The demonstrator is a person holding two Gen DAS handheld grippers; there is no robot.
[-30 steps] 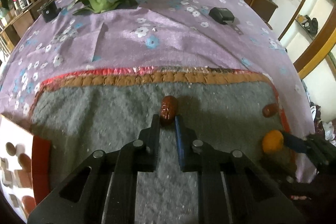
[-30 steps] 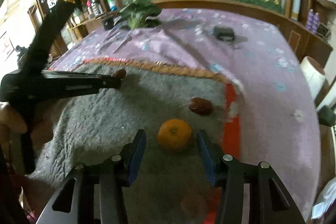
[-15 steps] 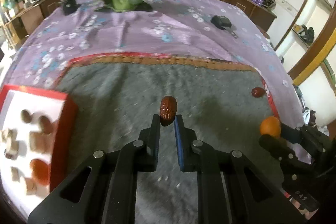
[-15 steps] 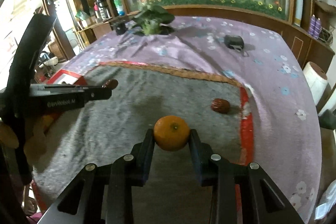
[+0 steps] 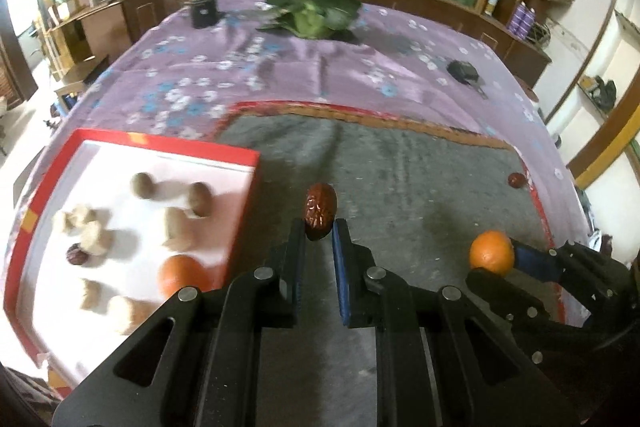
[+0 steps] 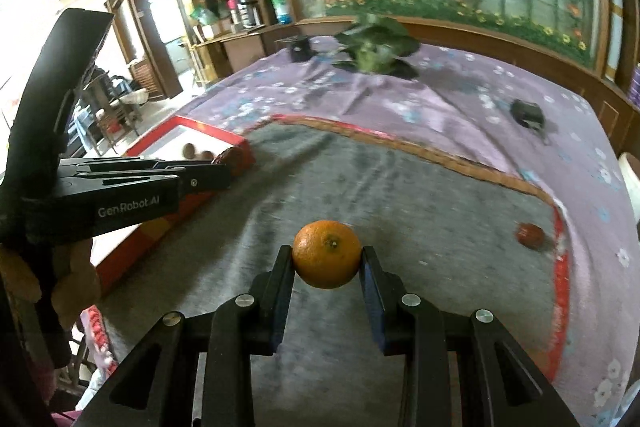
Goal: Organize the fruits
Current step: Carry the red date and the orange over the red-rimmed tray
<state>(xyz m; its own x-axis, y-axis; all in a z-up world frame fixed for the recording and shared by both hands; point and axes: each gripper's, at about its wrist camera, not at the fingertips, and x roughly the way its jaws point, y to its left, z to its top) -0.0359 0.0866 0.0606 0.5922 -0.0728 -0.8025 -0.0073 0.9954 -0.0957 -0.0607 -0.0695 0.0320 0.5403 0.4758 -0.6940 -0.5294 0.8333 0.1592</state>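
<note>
My left gripper (image 5: 319,231) is shut on a dark red date (image 5: 320,210), held above the grey mat just right of the red-rimmed white tray (image 5: 168,143). The tray holds an orange (image 5: 182,275), a date and several pale nuts. My right gripper (image 6: 326,261) is shut on an orange (image 6: 326,253), lifted over the mat; it also shows at the right of the left wrist view (image 5: 492,251). A second date (image 6: 530,235) lies on the mat near its right edge. The left gripper (image 6: 224,163) shows in the right wrist view beside the tray (image 6: 208,131).
The grey mat (image 5: 400,179) lies on a purple flowered tablecloth (image 5: 280,67). A leafy green vegetable (image 5: 316,11), a black cup (image 5: 202,11) and a small black object (image 5: 462,71) sit at the back. Wooden cabinets ring the table.
Both grippers have swung left toward the tray, carrying their fruit. The right gripper closed on the orange and lifted it. The tray has come fully into the left view.
</note>
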